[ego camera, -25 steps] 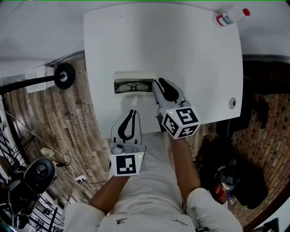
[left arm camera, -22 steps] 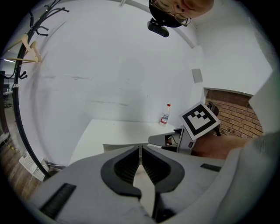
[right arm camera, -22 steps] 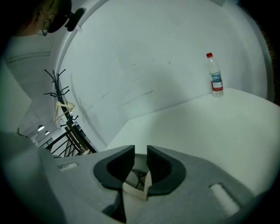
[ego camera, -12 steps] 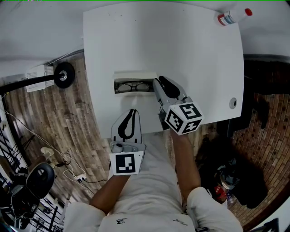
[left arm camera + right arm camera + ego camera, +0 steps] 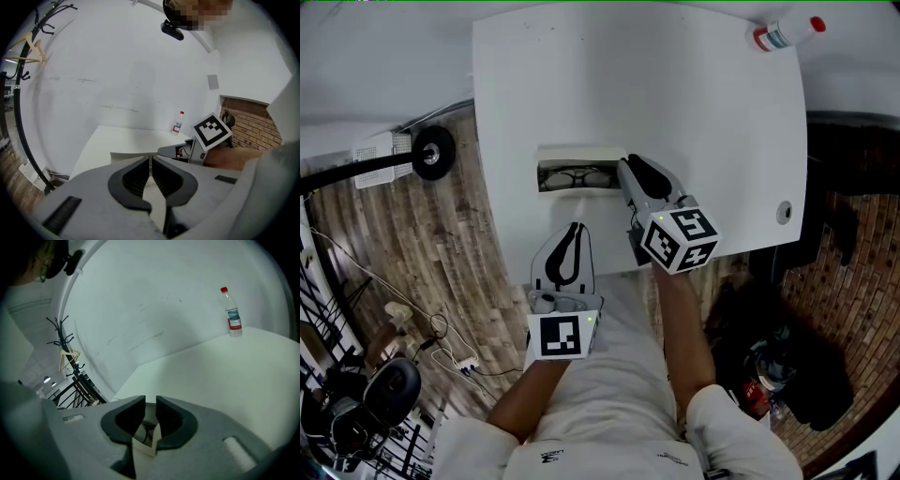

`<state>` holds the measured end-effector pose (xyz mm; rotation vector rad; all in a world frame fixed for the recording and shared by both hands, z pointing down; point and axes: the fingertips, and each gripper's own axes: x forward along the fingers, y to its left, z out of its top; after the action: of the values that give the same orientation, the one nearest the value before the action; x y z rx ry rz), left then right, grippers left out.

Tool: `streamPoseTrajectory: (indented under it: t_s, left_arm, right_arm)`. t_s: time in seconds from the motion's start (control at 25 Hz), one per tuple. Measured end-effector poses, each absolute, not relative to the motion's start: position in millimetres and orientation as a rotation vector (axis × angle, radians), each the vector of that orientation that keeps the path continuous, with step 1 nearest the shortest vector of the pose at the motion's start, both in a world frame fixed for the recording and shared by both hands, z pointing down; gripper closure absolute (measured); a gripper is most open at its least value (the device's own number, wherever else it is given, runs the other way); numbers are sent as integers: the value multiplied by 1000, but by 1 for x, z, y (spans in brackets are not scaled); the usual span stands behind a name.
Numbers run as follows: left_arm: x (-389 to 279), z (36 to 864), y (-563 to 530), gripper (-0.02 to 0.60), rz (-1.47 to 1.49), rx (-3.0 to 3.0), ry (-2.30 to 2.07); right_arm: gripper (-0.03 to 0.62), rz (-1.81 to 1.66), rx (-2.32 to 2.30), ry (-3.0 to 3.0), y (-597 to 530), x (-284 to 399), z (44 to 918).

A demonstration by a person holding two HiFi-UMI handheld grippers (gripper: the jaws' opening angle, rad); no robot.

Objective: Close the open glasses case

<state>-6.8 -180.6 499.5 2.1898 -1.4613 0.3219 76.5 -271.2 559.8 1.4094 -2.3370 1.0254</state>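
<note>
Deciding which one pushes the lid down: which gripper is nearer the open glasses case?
Right. The right gripper is at the right end of the glasses case, a white corner between its jaws. The left gripper sits apart, on the person's side of it, jaws together.

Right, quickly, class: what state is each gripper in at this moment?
Left gripper: closed, holding nothing.
Right gripper: closed on the end wall of the open glasses case.
</note>
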Motion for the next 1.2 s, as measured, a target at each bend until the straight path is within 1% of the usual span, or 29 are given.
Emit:
streamPoseTrajectory:
  t_s: [1.2]
  left_arm:
    - [-10,494,-176,565,319,2199,-1484]
  right_arm:
    - [543,1024,1411,-2302,-261,75,561]
